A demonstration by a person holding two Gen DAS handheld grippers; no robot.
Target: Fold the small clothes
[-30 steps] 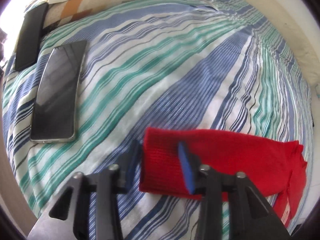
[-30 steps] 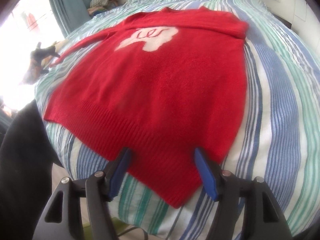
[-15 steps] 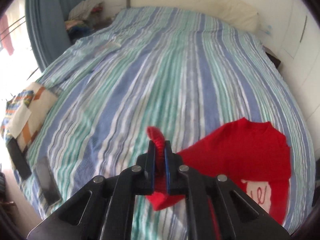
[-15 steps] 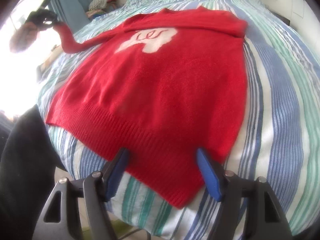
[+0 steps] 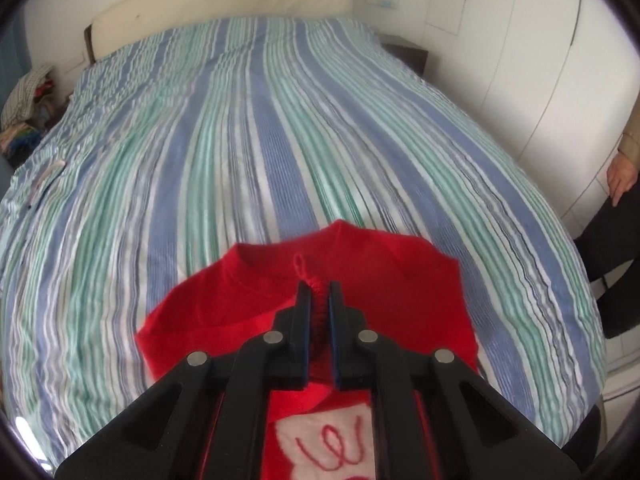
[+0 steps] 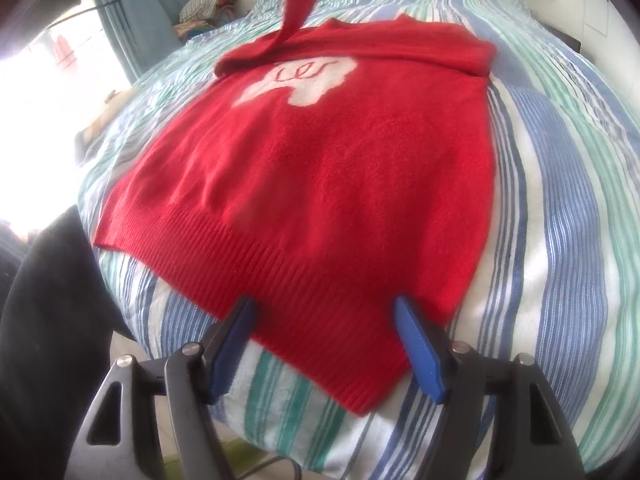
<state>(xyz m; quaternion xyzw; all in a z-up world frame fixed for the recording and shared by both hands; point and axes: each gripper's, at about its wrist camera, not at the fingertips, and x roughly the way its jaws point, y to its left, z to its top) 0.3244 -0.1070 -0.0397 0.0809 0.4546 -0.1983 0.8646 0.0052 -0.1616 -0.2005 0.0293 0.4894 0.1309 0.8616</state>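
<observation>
A small red knit sweater [image 6: 332,176] with a white patch [image 6: 308,80] on its chest lies flat on the striped bed. My left gripper [image 5: 319,292] is shut on the cuff of its left sleeve [image 6: 300,4] and holds it lifted above the collar [image 5: 280,276]. The sleeve hangs from the top of the right wrist view down to the shoulder. The other sleeve [image 6: 448,46] lies folded across the top. My right gripper [image 6: 324,316] is open and empty, just above the ribbed hem [image 6: 280,276] at the bed's near edge.
The bed [image 5: 260,140] has a blue, green and white striped cover and a cream headboard [image 5: 224,4]. A pile of clothes [image 5: 24,104] lies at its far left. A person [image 5: 616,208] stands by the white wardrobe at the right. A dark phone [image 6: 86,140] lies left of the sweater.
My left gripper closed on the sleeve cuff, lifted it off the bed and swung it right, over the sweater's collar. My right gripper has stayed open at the hem.
</observation>
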